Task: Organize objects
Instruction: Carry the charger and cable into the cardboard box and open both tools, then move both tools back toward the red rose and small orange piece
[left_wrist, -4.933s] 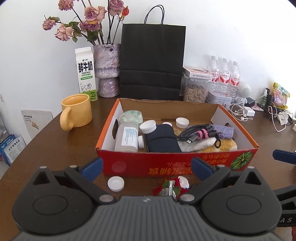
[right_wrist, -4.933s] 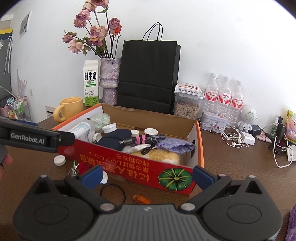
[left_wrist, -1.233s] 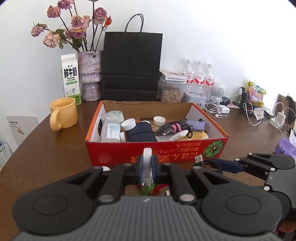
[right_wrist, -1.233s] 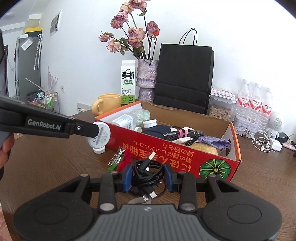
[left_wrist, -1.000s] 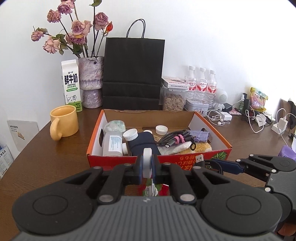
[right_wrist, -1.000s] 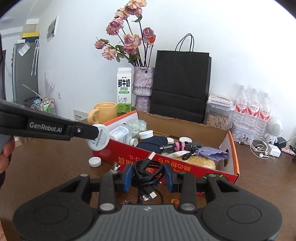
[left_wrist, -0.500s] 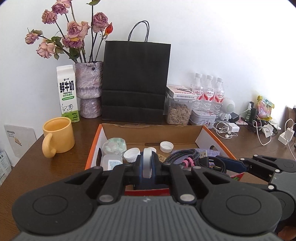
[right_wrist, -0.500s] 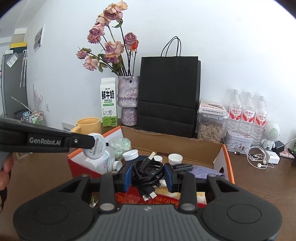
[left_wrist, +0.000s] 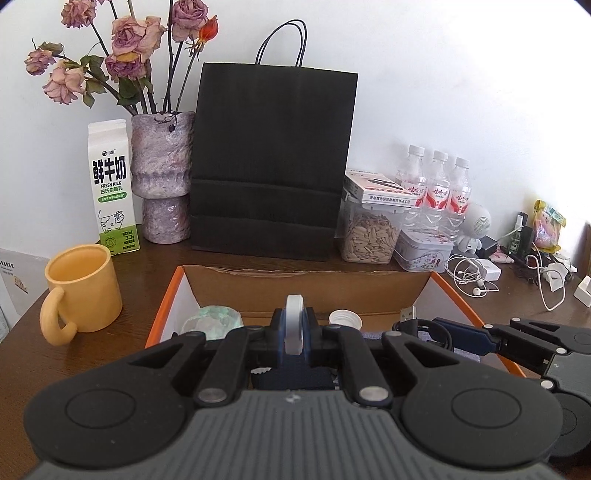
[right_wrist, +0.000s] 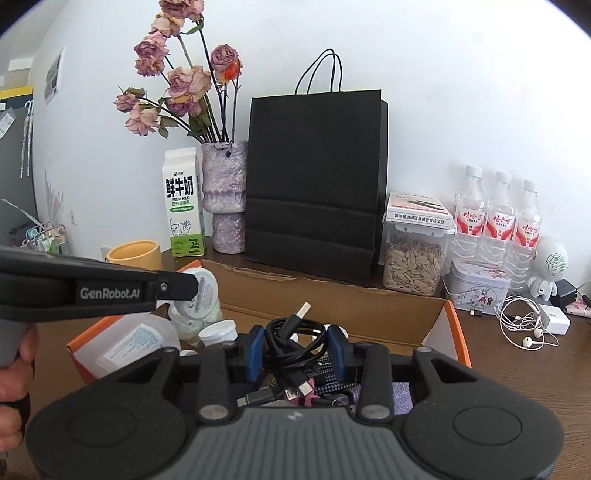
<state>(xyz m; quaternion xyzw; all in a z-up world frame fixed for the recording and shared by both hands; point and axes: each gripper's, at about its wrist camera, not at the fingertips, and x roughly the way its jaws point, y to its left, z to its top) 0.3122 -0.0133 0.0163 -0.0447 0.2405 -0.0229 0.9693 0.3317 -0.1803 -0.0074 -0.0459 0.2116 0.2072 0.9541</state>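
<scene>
Brown table, white wall behind. We had the left gripper (left_wrist: 294, 329) clamped on a white cap (left_wrist: 294, 326) and the right gripper (right_wrist: 296, 352) gripping a black cable coil (right_wrist: 291, 341), both over the cardboard box (left_wrist: 306, 286). Carry step; next likely lowering and releasing inside.

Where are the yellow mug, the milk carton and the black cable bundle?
Mug (left_wrist: 83, 291), left wrist view, on its outer wall.
Milk carton (right_wrist: 183, 206), right wrist view, on the printed front.
Cable bundle (right_wrist: 293, 341), right wrist view, on the coiled loops between the right tongs' blue pads.
</scene>
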